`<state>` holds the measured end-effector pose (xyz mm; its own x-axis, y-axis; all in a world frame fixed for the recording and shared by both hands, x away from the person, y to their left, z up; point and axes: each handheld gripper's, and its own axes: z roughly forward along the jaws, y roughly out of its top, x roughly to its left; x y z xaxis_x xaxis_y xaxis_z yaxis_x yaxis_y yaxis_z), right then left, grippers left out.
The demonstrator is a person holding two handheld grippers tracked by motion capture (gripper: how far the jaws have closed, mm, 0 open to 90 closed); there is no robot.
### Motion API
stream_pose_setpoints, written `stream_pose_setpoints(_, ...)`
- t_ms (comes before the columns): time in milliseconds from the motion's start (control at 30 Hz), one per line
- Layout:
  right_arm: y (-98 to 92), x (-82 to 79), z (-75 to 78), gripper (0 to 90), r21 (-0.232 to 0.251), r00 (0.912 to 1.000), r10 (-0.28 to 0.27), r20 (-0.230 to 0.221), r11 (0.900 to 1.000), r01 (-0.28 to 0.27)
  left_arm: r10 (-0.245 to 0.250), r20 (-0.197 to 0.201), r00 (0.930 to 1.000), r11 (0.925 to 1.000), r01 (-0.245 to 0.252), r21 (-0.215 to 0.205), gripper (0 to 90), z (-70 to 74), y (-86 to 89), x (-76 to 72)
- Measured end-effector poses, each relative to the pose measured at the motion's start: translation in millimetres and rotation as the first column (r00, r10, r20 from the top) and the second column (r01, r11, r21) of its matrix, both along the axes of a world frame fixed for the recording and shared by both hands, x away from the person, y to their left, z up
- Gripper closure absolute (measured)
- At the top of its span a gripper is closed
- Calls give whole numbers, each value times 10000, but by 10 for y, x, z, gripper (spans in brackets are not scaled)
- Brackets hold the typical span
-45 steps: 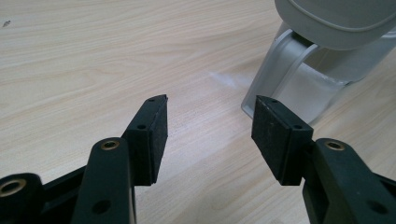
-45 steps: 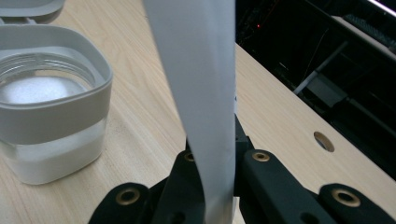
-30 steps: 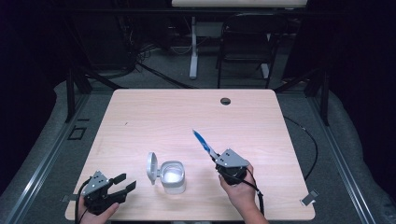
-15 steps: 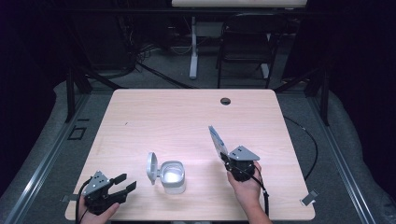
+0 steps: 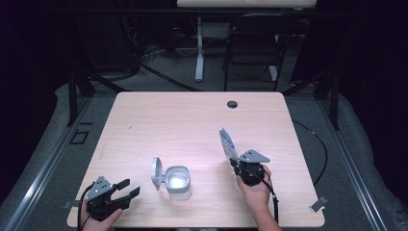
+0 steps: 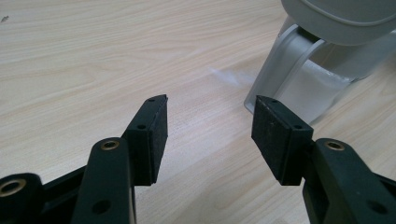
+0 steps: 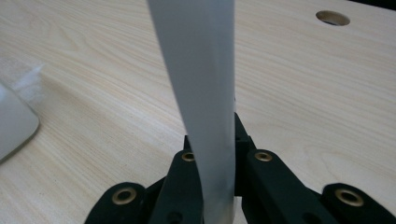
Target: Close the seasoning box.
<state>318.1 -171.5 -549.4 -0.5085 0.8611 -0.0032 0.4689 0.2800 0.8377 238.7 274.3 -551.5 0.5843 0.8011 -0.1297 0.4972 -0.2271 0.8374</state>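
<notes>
- Two grippers showed in the high view. The left gripper sat at the near left corner of the table, jaws apart with nothing between them. A small white box with its hinged lid standing open lay just to its right. The right gripper, to the right of the box, was clamped on the lower end of a thin white and blue packet, which rose tilted above the wood.
- In the left gripper view, the two black pads stood well apart over bare table, and the white box sat just beyond the right-hand pad, not touching it.
- In the right gripper view, the jaws were pressed together on the packet, a pale strip running up the middle. The box's lid showed at the left edge, and a round hole lay far off in the tabletop.
</notes>
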Motion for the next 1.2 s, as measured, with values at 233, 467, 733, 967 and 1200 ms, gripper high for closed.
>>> stream_pose_setpoints(233, -8, 28, -42, 869, -38, 9997, -42, -249, 10000, 41, 35, -52, 10000, 10000, -35, 20, 462, -14, -1, 6)
stream_pose_setpoints(467, -15, 39, -62, 865, 36, 9994, -175, -290, 9998, 176, 68, -120, 9999, 10000, -68, 53, 461, -21, 6, 9)
stream_pose_setpoints(733, -35, 14, -71, 816, -128, 9981, -413, -462, 9991, 407, 74, -104, 9999, 10000, -73, 43, 462, -23, 5, 12)
stream_pose_setpoints(967, -75, -30, -96, 752, -4, 9972, -605, -435, 9982, 605, 59, -35, 10000, 10000, -59, 44, 461, -18, -3, 7)
stream_pose_setpoints(1200, -104, -89, -117, 702, 206, 9981, -478, -382, 9986, 486, 39, 20, 10000, 10000, -40, 53, 461, -1, -4, -2)
